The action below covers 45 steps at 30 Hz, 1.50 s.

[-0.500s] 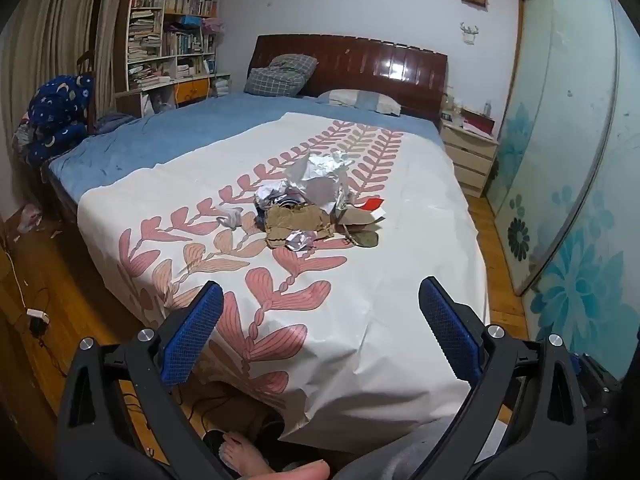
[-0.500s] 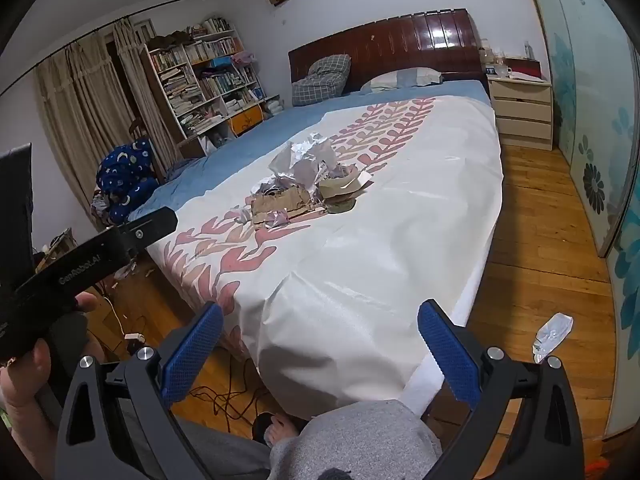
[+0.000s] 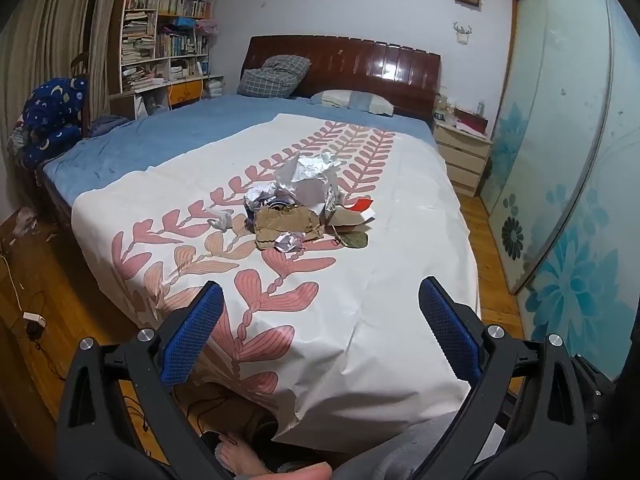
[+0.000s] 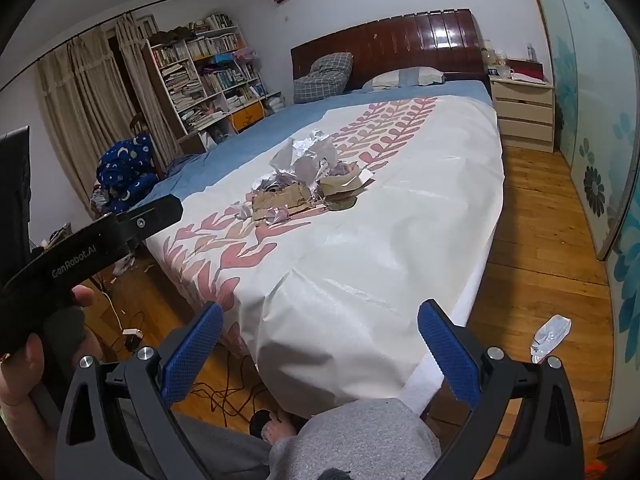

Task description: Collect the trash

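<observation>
A trash pile (image 3: 306,208) lies in the middle of the bed: crumpled silver foil (image 3: 310,178), torn brown cardboard (image 3: 288,222), small paper wads and a red-and-white scrap (image 3: 362,206). The pile also shows in the right wrist view (image 4: 308,184). My left gripper (image 3: 320,336) is open and empty, held off the foot of the bed, well short of the pile. My right gripper (image 4: 320,344) is open and empty over the bed's near right corner. The left gripper's black body (image 4: 92,240) shows at the left of the right wrist view.
The bed (image 3: 400,280) has a white leaf-print cover. A bookshelf (image 3: 168,40) and blue bundle (image 3: 52,120) stand at the left. A nightstand (image 3: 464,160) and glass wardrobe doors (image 3: 560,200) are at the right. A plastic wrapper (image 4: 550,334) and cables (image 4: 224,392) lie on the wooden floor.
Both grippers have shifted slightly toward the bed; the view is a little closer. Both stay open and empty. The trash has not moved.
</observation>
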Each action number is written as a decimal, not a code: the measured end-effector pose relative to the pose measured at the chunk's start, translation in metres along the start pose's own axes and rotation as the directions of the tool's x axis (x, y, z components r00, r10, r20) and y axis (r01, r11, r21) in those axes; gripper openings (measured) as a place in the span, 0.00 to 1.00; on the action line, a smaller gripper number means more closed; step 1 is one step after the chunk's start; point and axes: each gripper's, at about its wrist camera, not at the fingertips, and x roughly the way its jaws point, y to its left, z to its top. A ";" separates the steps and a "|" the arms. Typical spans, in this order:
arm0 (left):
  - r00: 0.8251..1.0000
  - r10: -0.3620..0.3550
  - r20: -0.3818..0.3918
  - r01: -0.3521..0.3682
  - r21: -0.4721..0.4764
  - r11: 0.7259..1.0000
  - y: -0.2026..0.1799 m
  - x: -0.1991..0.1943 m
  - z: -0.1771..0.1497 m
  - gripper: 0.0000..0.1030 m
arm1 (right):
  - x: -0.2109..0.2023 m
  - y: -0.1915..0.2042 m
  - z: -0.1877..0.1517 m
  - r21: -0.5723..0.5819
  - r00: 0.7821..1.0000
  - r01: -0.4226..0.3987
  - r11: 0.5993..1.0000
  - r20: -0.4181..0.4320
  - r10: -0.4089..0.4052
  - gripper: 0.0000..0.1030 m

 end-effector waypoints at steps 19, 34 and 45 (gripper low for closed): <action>1.000 0.012 -0.001 -0.012 -0.005 1.000 -0.001 -0.003 0.000 0.94 | 0.001 -0.008 0.001 0.019 0.999 -0.033 0.999 0.005 0.033 0.94; 1.000 0.011 0.010 -0.011 -0.011 1.000 0.003 -0.006 -0.001 0.94 | 0.001 -0.008 -0.001 0.019 1.000 -0.021 1.000 -0.001 0.021 0.94; 1.000 0.008 0.001 -0.008 -0.010 1.000 0.002 -0.006 0.001 0.94 | 0.003 -0.007 0.000 0.022 1.000 -0.017 1.000 -0.004 0.018 0.94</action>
